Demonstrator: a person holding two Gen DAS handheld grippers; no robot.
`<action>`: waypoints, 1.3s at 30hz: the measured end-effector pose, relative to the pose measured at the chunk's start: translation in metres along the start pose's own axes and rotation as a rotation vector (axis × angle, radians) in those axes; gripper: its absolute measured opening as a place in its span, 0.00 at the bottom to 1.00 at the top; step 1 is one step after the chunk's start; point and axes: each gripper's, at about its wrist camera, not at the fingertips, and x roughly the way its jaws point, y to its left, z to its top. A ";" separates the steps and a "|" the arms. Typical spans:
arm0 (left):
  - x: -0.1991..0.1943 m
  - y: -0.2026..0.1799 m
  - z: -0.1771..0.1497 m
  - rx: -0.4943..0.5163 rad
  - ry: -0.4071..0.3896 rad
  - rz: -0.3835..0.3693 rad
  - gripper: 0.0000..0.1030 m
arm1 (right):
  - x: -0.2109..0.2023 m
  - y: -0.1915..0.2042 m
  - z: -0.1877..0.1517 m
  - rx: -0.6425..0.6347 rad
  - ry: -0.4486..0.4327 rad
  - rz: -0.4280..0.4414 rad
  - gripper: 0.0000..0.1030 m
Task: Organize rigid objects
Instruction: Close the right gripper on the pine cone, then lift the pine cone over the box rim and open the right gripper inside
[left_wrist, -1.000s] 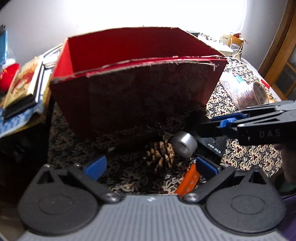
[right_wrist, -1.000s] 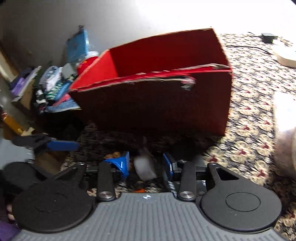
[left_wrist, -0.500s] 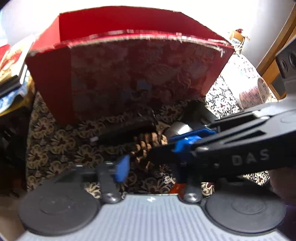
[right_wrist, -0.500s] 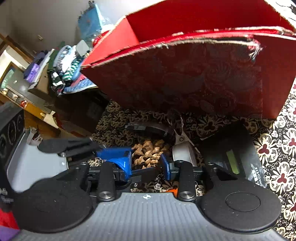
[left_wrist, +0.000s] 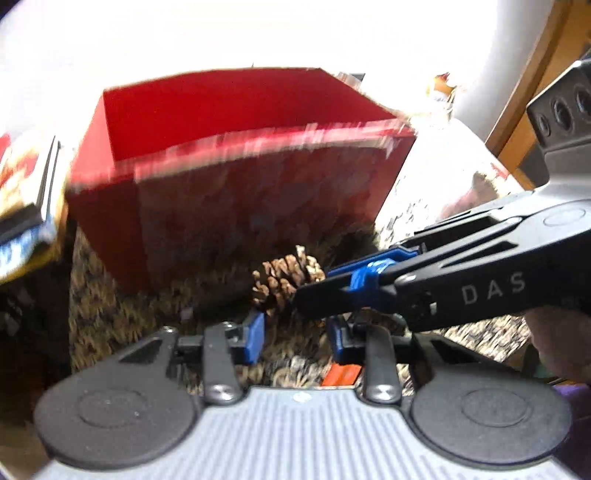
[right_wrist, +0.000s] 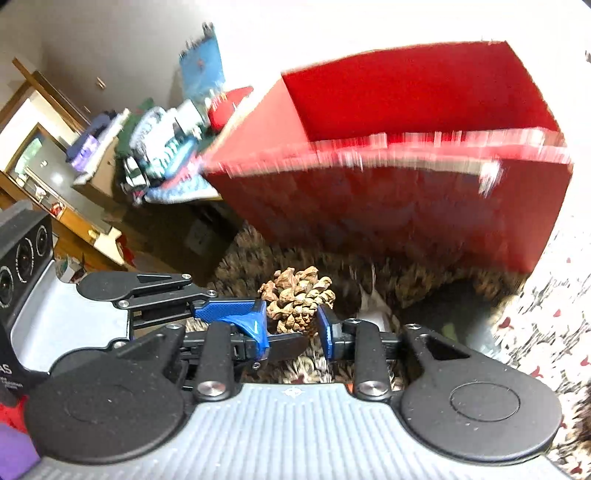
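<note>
A brown pine cone sits between the blue pads of my right gripper, which is shut on it and holds it up in front of the open red box. The pine cone also shows in the left wrist view, at the tip of the right gripper's black fingers. My left gripper is partly closed with nothing between its pads, low over the patterned tablecloth. The red box stands just behind.
An orange object lies under the left gripper. A grey object and a dark flat device lie on the cloth by the box. Books are stacked at the left. Folded cloths are piled left of the box.
My right gripper has closed on the pine cone and lifted it off the cloth. Both views have swung upward, showing more of the box opening. The left gripper's pads moved closer together.
</note>
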 end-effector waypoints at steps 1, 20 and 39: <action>-0.006 -0.002 0.006 0.009 -0.026 -0.001 0.29 | -0.006 0.004 0.005 -0.015 -0.026 -0.005 0.11; 0.049 0.062 0.147 0.006 -0.087 0.104 0.29 | 0.044 -0.024 0.158 -0.020 -0.130 -0.092 0.09; 0.096 0.107 0.147 -0.154 -0.006 0.252 0.42 | 0.083 -0.073 0.162 0.248 -0.082 -0.026 0.09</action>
